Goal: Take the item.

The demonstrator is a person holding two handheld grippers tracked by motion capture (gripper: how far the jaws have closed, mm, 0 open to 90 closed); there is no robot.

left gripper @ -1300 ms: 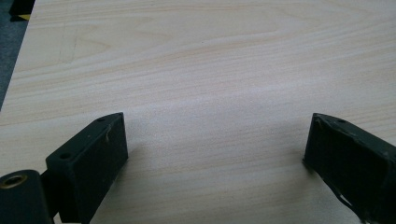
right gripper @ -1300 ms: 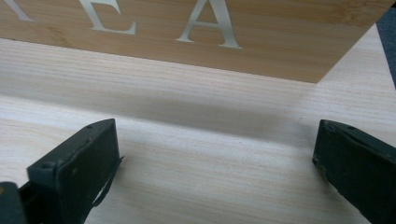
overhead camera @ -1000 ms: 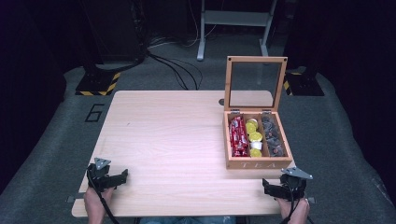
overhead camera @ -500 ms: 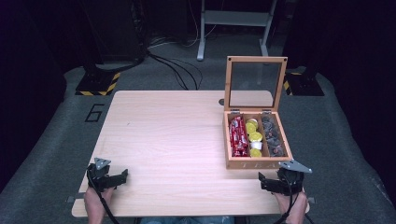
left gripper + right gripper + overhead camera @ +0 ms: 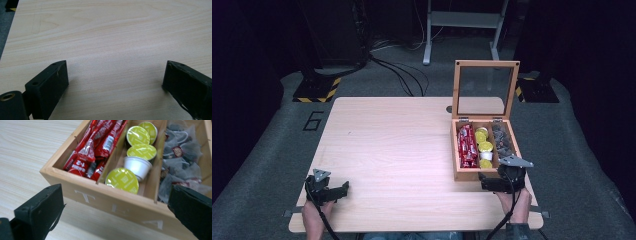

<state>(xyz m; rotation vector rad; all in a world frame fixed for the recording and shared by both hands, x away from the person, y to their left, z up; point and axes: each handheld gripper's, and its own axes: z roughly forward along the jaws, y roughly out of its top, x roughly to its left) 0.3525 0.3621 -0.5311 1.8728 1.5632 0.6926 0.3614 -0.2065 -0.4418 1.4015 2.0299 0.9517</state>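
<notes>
- Wooden tea box (image 5: 484,172) with a hinged glass-paned lid (image 5: 485,89), standing open at the right side of the pale wood bench (image 5: 392,145), lid raised upright at the far edge.
- White letters "TEA" (image 5: 116,207) printed on the near front wall of the box, seen in the right gripper view.
- Three long compartments inside, running front to back.
- Left compartment: red foil sachets (image 5: 96,147) (image 5: 466,145) packed lengthwise.
- Middle compartment: small round pods with yellow-green foil lids (image 5: 122,180) (image 5: 485,146), plus one white pod (image 5: 137,166) lying on its side among them.
- Right compartment: clear tea bags with dark contents (image 5: 181,157) (image 5: 504,140), heaped loosely.
- Right gripper (image 5: 498,181) held in a hand (image 5: 514,205) just in front of the box's near right corner, grey three-cornered plate on top; jaws spread wide apart with nothing between them, the box front in the gap but untouched.
- Left gripper (image 5: 332,190) held in the other hand (image 5: 314,217) near the front left corner of the bench, well apart from the box; jaws likewise wide apart, holding nothing, bare wood grain between them.
- Dark grey floor mat (image 5: 272,145) around the bench, marked with the numeral 6 (image 5: 313,120) at the left.
</notes>
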